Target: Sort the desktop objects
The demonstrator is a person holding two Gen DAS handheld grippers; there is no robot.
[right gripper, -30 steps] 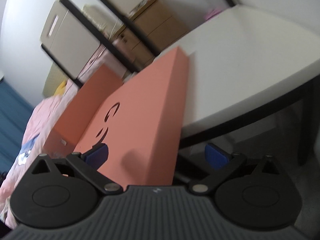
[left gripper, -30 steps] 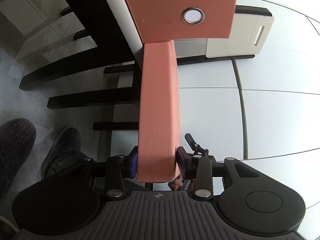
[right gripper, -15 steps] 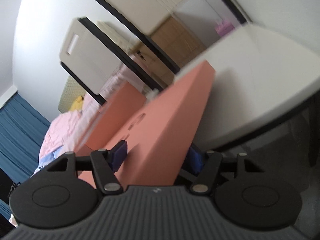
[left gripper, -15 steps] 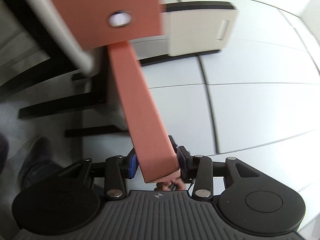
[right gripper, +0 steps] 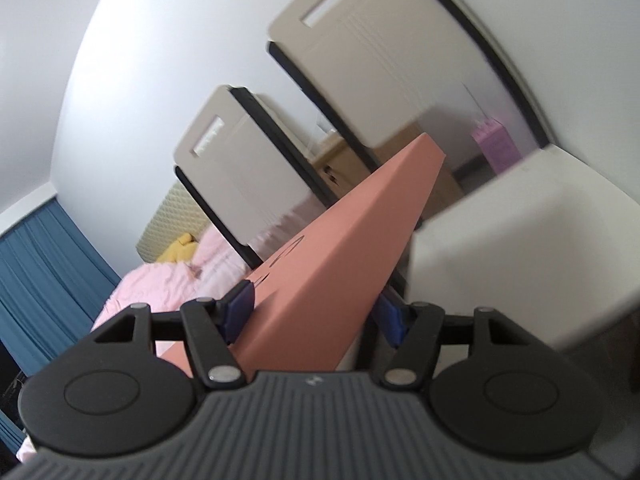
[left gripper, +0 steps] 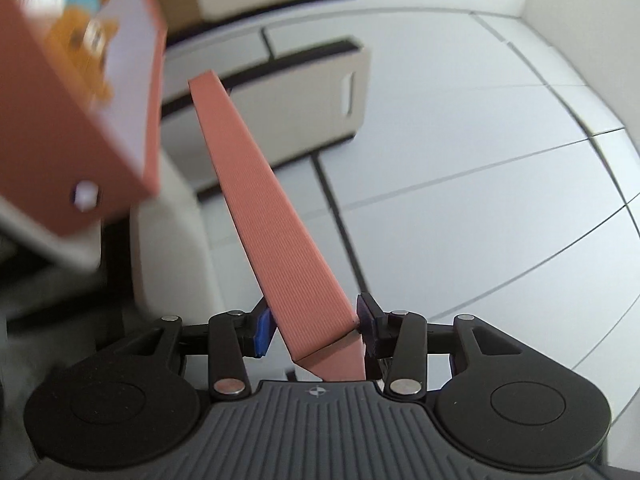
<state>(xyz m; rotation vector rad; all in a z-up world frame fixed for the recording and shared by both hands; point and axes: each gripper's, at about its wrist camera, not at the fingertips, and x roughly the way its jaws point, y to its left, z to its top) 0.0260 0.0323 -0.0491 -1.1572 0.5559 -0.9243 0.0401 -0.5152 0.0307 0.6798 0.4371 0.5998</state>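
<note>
Now both tools are clamped on the same salmon-pink box. The left tool grips a narrow ribbed edge of the pink box between its blue pads, the strip running away and up to the left from the jaws, tilted rather than level. A wider face of the box hangs blurred at the upper left of that view, carrying a metal snap and a bear sticker; behind it, pale floor tiles and a beige chair back show.

The right tool pinches the box across its thickness, pads pressed on both faces, and points upward at a steep slant, so the box rises diagonally toward the upper right. It is held in the air, just beside the rounded corner of the white table, which lies to the right of the jaws. Two beige chair backs, a pink bed and a blue curtain stand beyond.
</note>
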